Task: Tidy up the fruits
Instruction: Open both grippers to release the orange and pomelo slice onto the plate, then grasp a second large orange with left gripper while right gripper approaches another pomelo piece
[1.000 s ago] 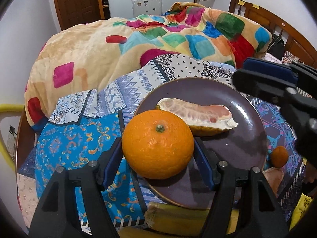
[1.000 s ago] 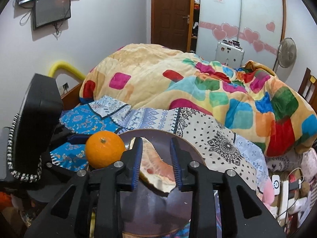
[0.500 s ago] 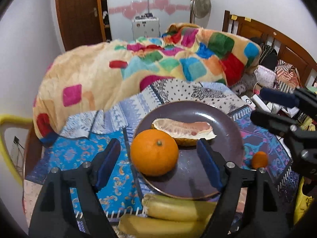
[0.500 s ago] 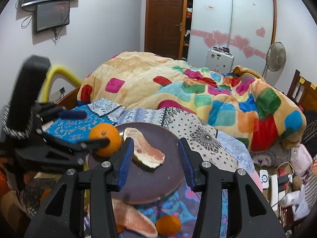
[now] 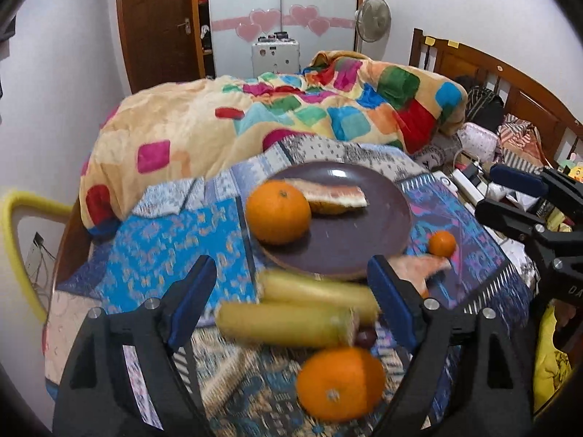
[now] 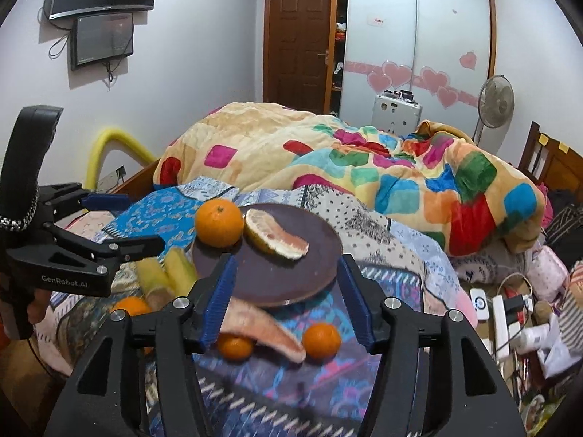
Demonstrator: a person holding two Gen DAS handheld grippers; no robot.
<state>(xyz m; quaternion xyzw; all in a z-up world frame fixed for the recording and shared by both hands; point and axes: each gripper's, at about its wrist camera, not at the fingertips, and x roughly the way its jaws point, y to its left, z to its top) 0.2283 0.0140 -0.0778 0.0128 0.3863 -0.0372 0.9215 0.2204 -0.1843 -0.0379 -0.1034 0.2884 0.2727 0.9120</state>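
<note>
Nearest the left gripper (image 5: 291, 302), a second orange (image 5: 340, 382) and two bananas (image 5: 298, 309) are seen on the patterned cloth (image 5: 175, 244). Its jaws are spread wide and empty — one second earlier they were pressed on the large orange (image 5: 277, 211), which is now released onto the dark plate (image 5: 364, 233), touching the pomelo wedge (image 5: 333, 196). One placement is thus judged complete. The right gripper (image 6: 288, 291) is likewise spread and empty, having let go of that wedge. Both grippers have been drawn back and are held level, aimed at the bed. Below the right one, a loose pomelo slice (image 6: 262, 327) and two small oranges (image 6: 321, 335) lie off the plate, not yet sorted.
</note>
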